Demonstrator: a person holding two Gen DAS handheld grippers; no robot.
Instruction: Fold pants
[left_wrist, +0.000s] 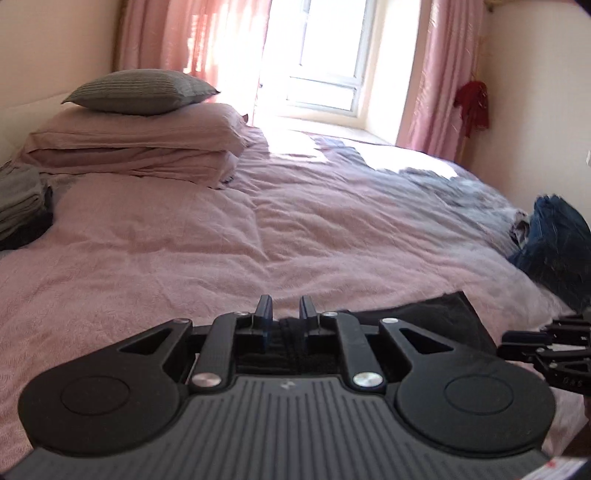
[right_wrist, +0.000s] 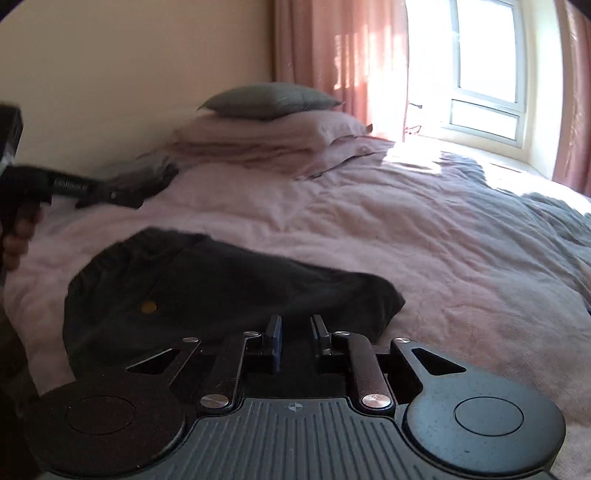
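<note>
Black pants (right_wrist: 207, 288) lie crumpled on the pink bedspread (right_wrist: 424, 258), with a small yellow dot (right_wrist: 148, 305) on the cloth. In the left wrist view the pants (left_wrist: 436, 317) show just below and to the right of my left gripper (left_wrist: 286, 308), which is shut on a pinched fold of the black cloth. My right gripper (right_wrist: 297, 326) is shut at the pants' near edge, dark cloth filling its narrow gap. The right gripper (left_wrist: 504, 341) also shows at the cloth's right edge. A hand (right_wrist: 14, 243) holds the blurred left gripper (right_wrist: 133, 201) at far left.
A grey pillow (left_wrist: 140, 90) tops pink pillows (left_wrist: 140, 140) at the head of the bed. Folded grey clothes (left_wrist: 18, 199) sit at the left edge. Blue jeans (left_wrist: 554, 236) and grey clothing (left_wrist: 461, 192) lie at the right. A bright window (left_wrist: 325, 55) and pink curtains (left_wrist: 436, 85) stand behind.
</note>
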